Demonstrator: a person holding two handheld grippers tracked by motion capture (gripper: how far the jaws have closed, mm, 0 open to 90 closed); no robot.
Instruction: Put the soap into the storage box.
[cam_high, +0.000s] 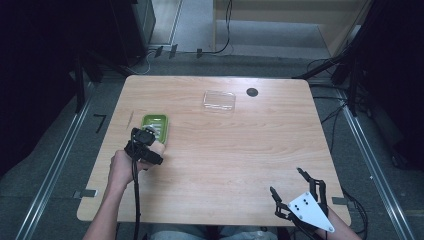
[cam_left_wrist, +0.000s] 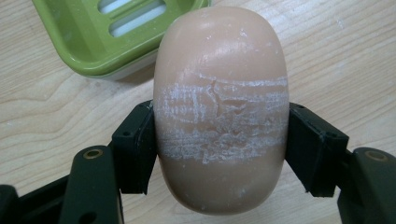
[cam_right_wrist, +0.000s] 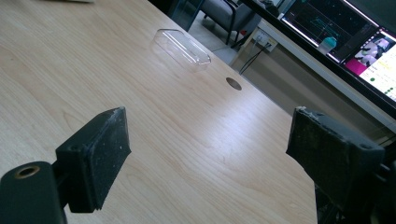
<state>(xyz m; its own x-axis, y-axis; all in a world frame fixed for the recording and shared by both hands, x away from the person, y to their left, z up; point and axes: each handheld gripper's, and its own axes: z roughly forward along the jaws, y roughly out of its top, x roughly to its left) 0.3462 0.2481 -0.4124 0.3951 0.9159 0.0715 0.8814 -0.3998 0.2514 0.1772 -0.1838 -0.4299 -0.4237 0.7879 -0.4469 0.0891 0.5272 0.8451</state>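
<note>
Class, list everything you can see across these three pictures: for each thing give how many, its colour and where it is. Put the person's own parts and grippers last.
Table: one, light wood, middle of the high view.
Soap dish: one, green with slots, left part of the table.
Soap bar: one, tan with a whitish scuffed band, between the left gripper's jaws, beside the dish.
Clear lid: one, transparent, far part of the table.
Cable hole: one, dark, right of the lid.
Left gripper: one, black, closed on the soap.
Right gripper: one, black with a grey plate, open, near right corner.
Left hand: one, holding the left gripper.
</note>
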